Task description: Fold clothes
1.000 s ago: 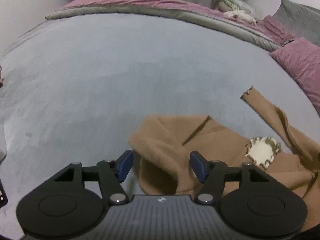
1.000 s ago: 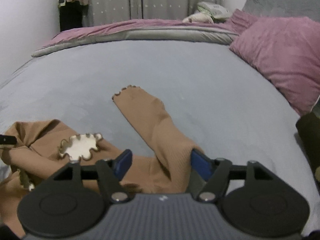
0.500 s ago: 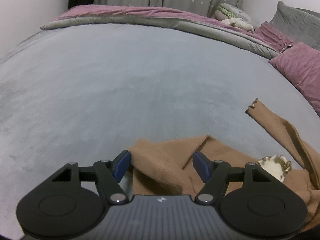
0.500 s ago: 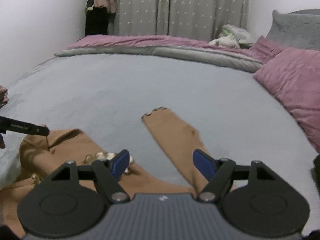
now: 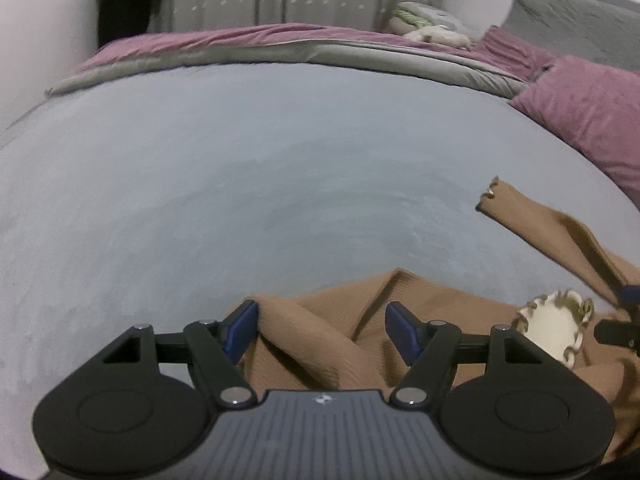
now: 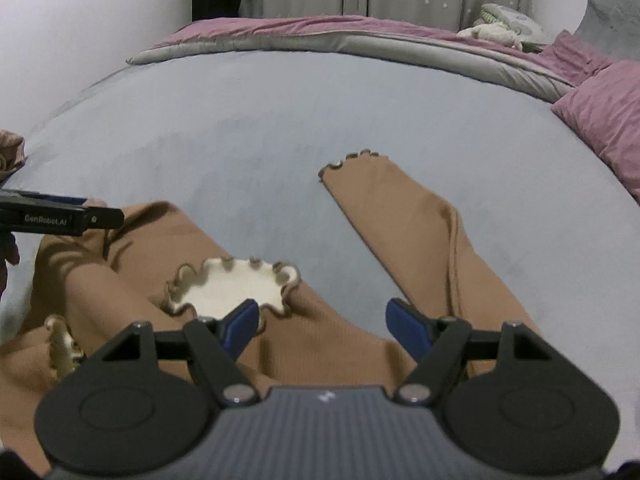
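Note:
A tan ribbed top (image 5: 332,336) with a cream scalloped collar (image 5: 554,322) lies crumpled on the grey-blue bed (image 5: 260,184). One sleeve (image 6: 404,224) stretches away toward the pillows, its cuff scalloped. My left gripper (image 5: 322,328) is open, its blue pads on either side of a bunched fold at the garment's left part. My right gripper (image 6: 322,326) is open over the garment, between the collar (image 6: 236,286) and the sleeve's base. The left gripper also shows in the right wrist view (image 6: 60,216), at the cloth's left edge.
Mauve pillows (image 5: 592,116) and a grey pillow (image 5: 576,20) lie at the right. A folded mauve and grey duvet (image 6: 340,36) runs along the far side, with a soft toy (image 6: 500,24) on it. Curtains and hanging clothes stand behind.
Both grippers have shifted and tilted over the garment. The right gripper has left the sleeve and now sits between collar and sleeve. Both stay open.

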`<state>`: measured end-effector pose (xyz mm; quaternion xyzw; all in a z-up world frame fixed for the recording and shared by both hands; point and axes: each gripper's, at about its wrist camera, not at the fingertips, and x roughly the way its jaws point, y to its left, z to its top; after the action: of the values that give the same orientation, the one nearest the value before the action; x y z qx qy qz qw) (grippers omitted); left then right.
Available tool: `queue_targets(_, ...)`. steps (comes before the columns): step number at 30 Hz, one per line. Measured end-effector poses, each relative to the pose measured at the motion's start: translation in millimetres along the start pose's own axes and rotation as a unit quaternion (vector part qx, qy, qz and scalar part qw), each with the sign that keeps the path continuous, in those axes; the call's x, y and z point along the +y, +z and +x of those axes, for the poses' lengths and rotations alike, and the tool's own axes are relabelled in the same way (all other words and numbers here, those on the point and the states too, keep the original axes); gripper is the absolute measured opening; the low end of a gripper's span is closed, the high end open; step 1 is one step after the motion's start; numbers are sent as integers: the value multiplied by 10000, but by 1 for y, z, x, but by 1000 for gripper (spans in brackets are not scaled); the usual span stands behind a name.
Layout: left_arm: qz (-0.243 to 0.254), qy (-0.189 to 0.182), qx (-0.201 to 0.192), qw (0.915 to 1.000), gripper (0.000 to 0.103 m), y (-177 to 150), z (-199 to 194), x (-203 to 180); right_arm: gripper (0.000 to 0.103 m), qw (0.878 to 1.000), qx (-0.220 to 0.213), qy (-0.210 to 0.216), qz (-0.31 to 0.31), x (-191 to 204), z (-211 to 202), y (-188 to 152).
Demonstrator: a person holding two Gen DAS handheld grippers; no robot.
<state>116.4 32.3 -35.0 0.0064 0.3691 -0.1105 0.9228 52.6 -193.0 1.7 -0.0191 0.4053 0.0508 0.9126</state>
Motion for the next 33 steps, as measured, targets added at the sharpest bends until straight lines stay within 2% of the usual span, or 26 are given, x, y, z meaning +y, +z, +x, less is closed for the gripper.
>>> queue_targets(11,399,-85,-117,9991,73,-3,8,-12,72,9992,324,100,-190,5,17,-13)
queue_targets(23,670,68,-329,9972,72,-9,27,-24,63,9989,341,1,-323,15,23,-19)
queue_targets(25,732,169,-326,9966,62,-9,28,-27,62,9989,330,-14,-323,17,22,-20)
queue_targets(27,860,410,-336,9949,31,-10,28,-32,59,9989,320,-27,-328,19,21,-21)
queue_targets(29,866,503,-360,9943,16,-10,27,-32,54,9989,313,-25,-340,20,20,-22)
queue_targets(30,856,533,-372,9942,11,-10,26,-32,53,9989,312,-26,-358,21,19,-22)
queue_targets(33,761,527,-493,9945,7,-9,18,-30,48,9987,321,-41,-405,24,19,-20)
